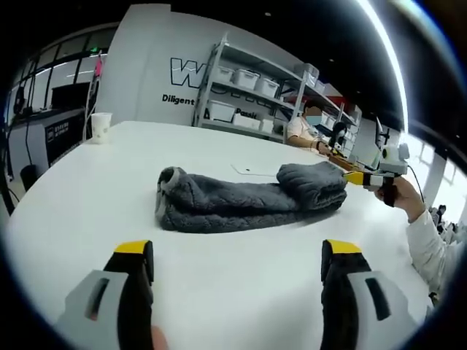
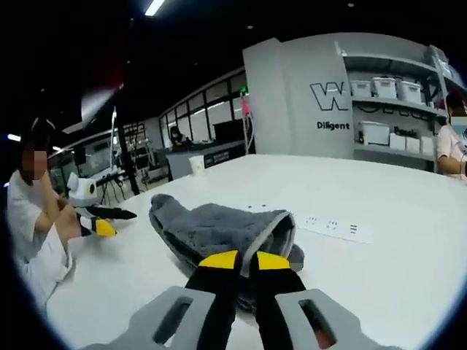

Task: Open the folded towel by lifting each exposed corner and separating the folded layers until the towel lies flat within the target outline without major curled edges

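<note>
A grey fluffy towel lies folded into a long bundle in the middle of the white table. My left gripper hovers short of its near side, jaws wide open with nothing between them. My right gripper reaches in from the right, and its yellow tip meets the towel's bunched right end. In the right gripper view the towel stretches away from my right gripper. Its jaws are pressed almost together on the towel's near folded edge. The left gripper shows at the far left, held by a person's hand.
A paper cup stands near the table's far left edge. A white power strip lies flat beside the towel. Metal shelves with white bins stand behind the table, and a person sits at the far side.
</note>
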Available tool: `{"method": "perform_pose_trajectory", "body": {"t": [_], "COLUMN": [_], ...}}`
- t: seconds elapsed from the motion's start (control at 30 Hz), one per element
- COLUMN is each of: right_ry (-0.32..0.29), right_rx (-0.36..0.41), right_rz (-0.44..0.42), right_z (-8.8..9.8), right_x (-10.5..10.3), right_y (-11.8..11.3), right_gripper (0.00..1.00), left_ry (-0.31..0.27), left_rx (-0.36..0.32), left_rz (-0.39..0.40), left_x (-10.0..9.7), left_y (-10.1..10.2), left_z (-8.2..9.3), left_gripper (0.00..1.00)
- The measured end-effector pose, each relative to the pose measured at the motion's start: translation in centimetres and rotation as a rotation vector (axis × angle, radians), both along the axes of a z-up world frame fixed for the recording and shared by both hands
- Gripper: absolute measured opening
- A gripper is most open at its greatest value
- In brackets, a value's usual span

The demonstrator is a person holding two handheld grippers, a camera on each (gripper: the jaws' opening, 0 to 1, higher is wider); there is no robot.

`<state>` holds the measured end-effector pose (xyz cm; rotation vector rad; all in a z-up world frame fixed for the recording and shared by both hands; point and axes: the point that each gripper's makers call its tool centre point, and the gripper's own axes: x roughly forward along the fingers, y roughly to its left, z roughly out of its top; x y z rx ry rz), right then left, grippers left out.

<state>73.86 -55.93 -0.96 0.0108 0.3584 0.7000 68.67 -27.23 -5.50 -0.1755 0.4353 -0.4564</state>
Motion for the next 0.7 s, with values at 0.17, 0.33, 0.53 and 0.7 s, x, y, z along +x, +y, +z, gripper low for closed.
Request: {"method": "perform_pose_trajectory", "body": {"t": [0.17, 0.33, 0.53, 0.7], "right_ry": [-0.013, -0.037, -0.102, -0.140], "right_rx": [-0.001, 0.001, -0.026, -0.020], "right_rz": [0.003, 0.004, 0.009, 0.002], "right_z": [0.6, 1.6, 3.7, 5.3], "right_x": [-0.2, -0.3, -0.7, -1.1], "right_y": [0.1, 0.0, -0.1, -0.3], "right_gripper": [0.00, 0.00, 0.00, 0.00], "left_ry": [0.003, 0.001, 0.003, -0.018], "left_rx": [0.002, 0.003, 0.004, 0.002], "left_rz": [0.002, 0.001, 0.002, -0.002], "left_x": [0.0, 0.1, 0.2, 0.2], "left_y": [0.1, 0.1, 0.2, 0.1], "left_z": [-0.1, 0.0, 0.0, 0.5], "left_gripper": [0.93, 0.93, 0.93, 0.95]}}
